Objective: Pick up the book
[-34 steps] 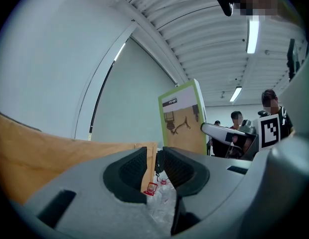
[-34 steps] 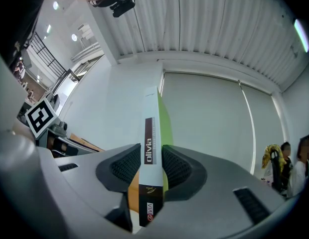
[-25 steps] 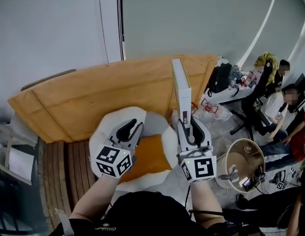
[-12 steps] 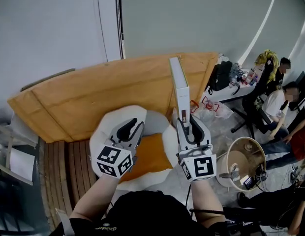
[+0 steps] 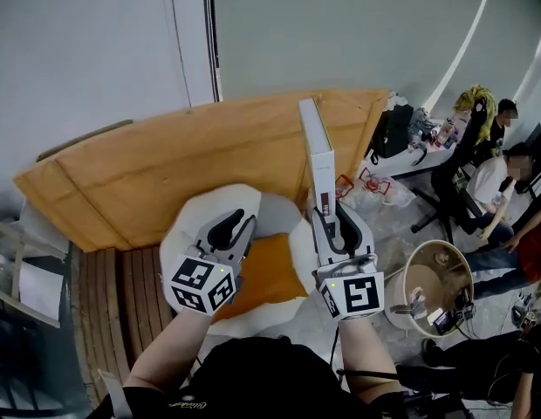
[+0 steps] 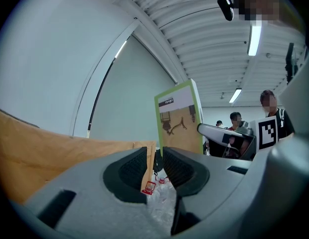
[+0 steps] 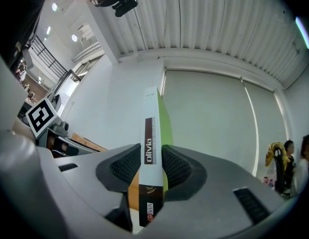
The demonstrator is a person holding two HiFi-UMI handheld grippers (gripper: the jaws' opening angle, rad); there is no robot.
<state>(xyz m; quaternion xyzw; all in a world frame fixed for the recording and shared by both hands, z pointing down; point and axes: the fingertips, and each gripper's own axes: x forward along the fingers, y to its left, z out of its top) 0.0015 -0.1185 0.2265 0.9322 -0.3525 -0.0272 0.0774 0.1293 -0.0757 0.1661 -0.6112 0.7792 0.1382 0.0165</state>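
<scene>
Right gripper: both fingers are pressed onto the book, 1 pad on each cover, spine facing my camera. The grip sits low on the book. Most of it sticks out past the fingertips, and a short dark end hangs back toward the gripper body. A green edge shows on the far side of the spine. In the head view the book stands almost upright above the right gripper, clear of any surface, with nothing else touching it.

Left gripper: fingers are only a narrow gap apart with nothing between them. Through the gap I see only floor clutter and a board edge far beyond. From here the book is up and to the right of the fingertips, well apart, cover toward this camera. The head view has the left gripper beside the right gripper, not touching the book.

Beyond both sets of fingertips, a wooden board leans on the grey wall. Under the 2 grippers is a white chair with an orange cushion. Right of the right gripper and lower is a round tub. Further right are seated people.
</scene>
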